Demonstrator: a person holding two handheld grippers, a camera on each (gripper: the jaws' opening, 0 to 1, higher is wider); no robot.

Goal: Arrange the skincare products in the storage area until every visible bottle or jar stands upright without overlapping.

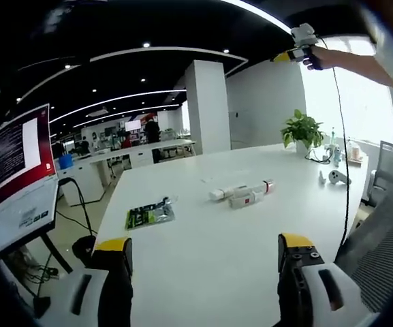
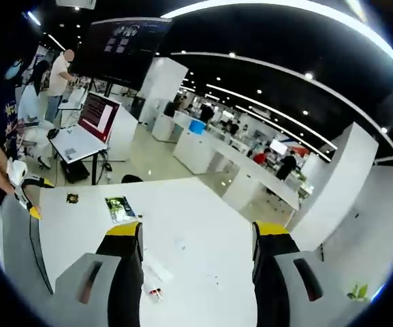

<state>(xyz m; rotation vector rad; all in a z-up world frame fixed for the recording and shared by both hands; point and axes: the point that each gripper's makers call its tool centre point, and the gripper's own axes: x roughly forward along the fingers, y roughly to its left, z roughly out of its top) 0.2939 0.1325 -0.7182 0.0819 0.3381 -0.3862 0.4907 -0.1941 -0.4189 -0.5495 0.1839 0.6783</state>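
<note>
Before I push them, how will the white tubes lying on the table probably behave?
The white tubes lie on their sides on the smooth white table, so a sideways push would probably make them roll. They look small and slim, so likely light. They lie close together, so moving one may disturb the others. Both grippers, left and right, are open.

A smooth, matt white table [image 1: 203, 238] is carrying glossy white plastic tubes [image 1: 240, 194] and a shiny green packet [image 1: 149, 214], light glancing off it.
</note>
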